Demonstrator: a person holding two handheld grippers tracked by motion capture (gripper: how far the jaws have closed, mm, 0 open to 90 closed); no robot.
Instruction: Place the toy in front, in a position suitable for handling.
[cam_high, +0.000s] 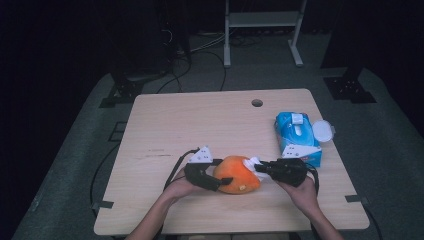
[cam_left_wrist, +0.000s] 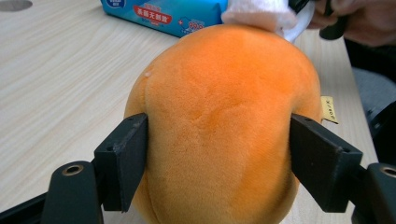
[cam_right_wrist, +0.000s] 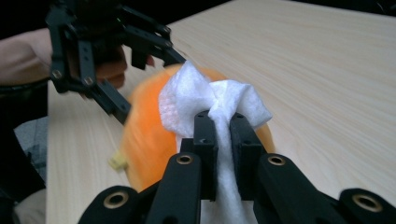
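Observation:
An orange plush toy (cam_high: 239, 175) lies near the front edge of the wooden table (cam_high: 200, 125). My left gripper (cam_high: 222, 182) is shut on its left end. In the left gripper view both black pads (cam_left_wrist: 123, 158) press into the sides of the plush (cam_left_wrist: 224, 126). My right gripper (cam_high: 260, 169) comes in from the right, shut on a crumpled white wipe (cam_high: 251, 163). In the right gripper view the wipe (cam_right_wrist: 196, 98) bulges out past the shut jaws of the right gripper (cam_right_wrist: 223, 135) and rests on the top of the plush (cam_right_wrist: 144, 140). A small yellow tag (cam_left_wrist: 328, 109) sticks out of the toy.
A blue pack of wet wipes (cam_high: 297, 137) lies at the table's right side with its round lid (cam_high: 322, 131) flipped open. A cable hole (cam_high: 257, 103) sits near the far edge. Beyond the table are dark stands, cables and a white frame (cam_high: 262, 20).

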